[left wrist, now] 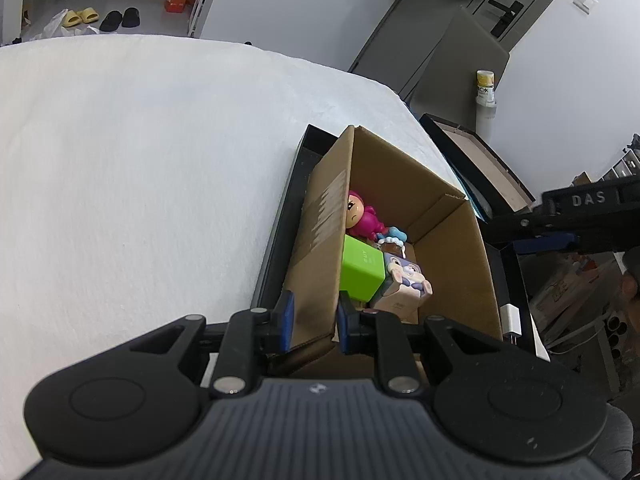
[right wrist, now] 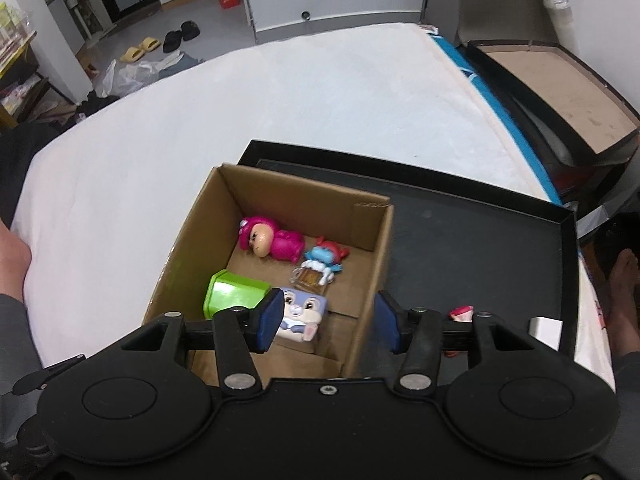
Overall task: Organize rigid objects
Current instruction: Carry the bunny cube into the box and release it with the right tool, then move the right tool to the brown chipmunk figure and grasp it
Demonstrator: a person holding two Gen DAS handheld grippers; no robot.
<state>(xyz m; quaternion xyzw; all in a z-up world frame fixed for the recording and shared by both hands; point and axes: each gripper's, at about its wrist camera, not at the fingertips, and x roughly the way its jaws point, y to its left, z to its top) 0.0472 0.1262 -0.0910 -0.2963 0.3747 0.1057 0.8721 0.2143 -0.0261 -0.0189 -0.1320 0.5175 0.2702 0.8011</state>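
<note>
Gripping the cardboard box (left wrist: 320, 248) wall, left gripper (left wrist: 314, 322) — right gripper (right wrist: 326, 322), marked "DAS", gapes wide.

cardboard box (right wrist: 372, 248) matt brown corrugated paper, torn tape patch on outer wall; pink figure (right wrist: 272, 242) glossy moulded plastic; green block (right wrist: 234, 296) smooth shiny plastic; rabbit cube (right wrist: 302, 312) printed, satin, material unclear; blue figure (right wrist: 326, 258) glossy plastic; black tray (right wrist: 480, 232) matt, slightly dusty; white bed cover (left wrist: 140, 160) soft textured cloth; left gripper (left wrist: 314, 316) matt black plastic, blue rubbery pads (left wrist: 287, 320), bare metal pins
</note>
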